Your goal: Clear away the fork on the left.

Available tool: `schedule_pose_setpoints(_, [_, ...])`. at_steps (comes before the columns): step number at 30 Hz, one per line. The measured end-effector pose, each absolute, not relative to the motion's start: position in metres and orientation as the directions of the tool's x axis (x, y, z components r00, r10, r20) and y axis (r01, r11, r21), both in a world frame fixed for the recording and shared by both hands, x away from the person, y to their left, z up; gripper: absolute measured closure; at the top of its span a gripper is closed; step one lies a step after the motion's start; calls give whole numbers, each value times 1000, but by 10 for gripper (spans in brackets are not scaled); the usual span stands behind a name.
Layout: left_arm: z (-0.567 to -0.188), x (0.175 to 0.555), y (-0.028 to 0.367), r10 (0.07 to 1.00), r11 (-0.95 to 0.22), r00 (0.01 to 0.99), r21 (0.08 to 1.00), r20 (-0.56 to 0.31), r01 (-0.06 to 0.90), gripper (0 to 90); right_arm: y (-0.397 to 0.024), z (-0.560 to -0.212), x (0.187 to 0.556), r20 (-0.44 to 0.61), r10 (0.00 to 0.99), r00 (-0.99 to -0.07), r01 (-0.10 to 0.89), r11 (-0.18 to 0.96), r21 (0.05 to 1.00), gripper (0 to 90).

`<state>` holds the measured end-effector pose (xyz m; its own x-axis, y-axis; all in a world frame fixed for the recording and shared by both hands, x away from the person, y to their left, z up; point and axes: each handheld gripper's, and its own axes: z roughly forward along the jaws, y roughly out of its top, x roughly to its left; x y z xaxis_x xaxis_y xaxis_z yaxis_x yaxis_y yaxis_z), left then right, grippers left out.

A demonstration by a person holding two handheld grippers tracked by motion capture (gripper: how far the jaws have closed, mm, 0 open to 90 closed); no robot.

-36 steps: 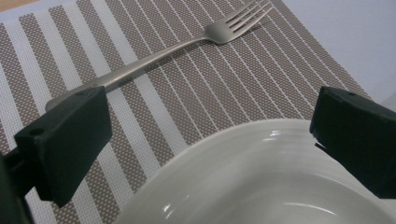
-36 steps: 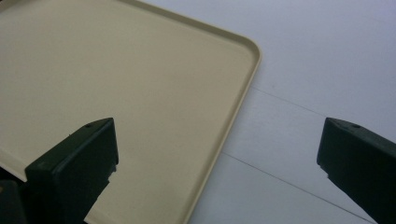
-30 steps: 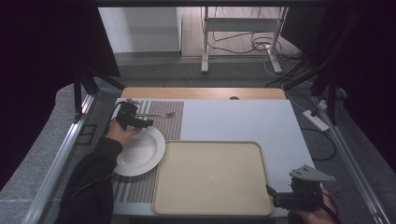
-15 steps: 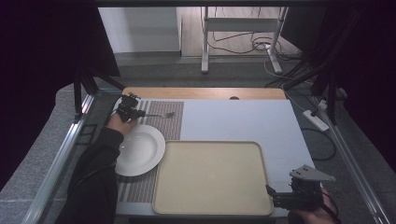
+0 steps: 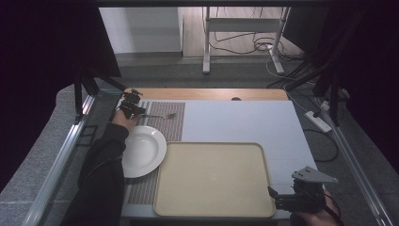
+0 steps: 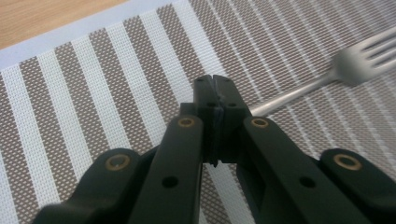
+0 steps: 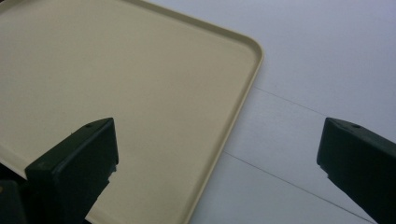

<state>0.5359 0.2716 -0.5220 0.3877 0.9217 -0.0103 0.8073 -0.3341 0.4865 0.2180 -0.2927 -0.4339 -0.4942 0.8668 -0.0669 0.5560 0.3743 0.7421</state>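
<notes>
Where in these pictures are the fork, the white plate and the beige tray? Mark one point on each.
fork (image 6: pixel 299 91), left gripper view, on the handle near the neck.
white plate (image 5: pixel 141 149), high view, on the bowl's middle.
beige tray (image 7: pixel 250 79), right gripper view, on the raised rim.

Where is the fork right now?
In the high view the fork lies at the far left of the table on the striped placemat, just beyond the white plate, with its handle end at the left claw, which is shut on it.
</notes>
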Motion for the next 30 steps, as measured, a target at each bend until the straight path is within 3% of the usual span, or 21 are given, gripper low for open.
schedule_pose_setpoints(5, [-523, 537, 271, 916, -352, 402, 464, -8, 813, 886, -293, -434, 218, -68, 867, -494, 556, 375, 742, 0])
schedule_pose_setpoints(11, [-521, 528, 276, 891, -373, 446, 421, -85, 827, 886, -293, -434, 218, -69, 867, -493, 554, 374, 744, 0])
schedule_pose_setpoints(20, [-518, 513, 274, 827, -472, 548, 377, -124, 797, 886, -292, -434, 218, -77, 864, -498, 551, 384, 741, 0])
schedule_pose_setpoints(25, [-516, 513, 274, 835, -455, 534, 382, -131, 804, 885, -291, -434, 218, -77, 863, -499, 551, 384, 741, 0])
schedule_pose_setpoints(30, [-502, 510, 273, 832, -440, 544, 466, -109, 768, 746, -291, -434, 218, -78, 863, -499, 551, 385, 741, 0])
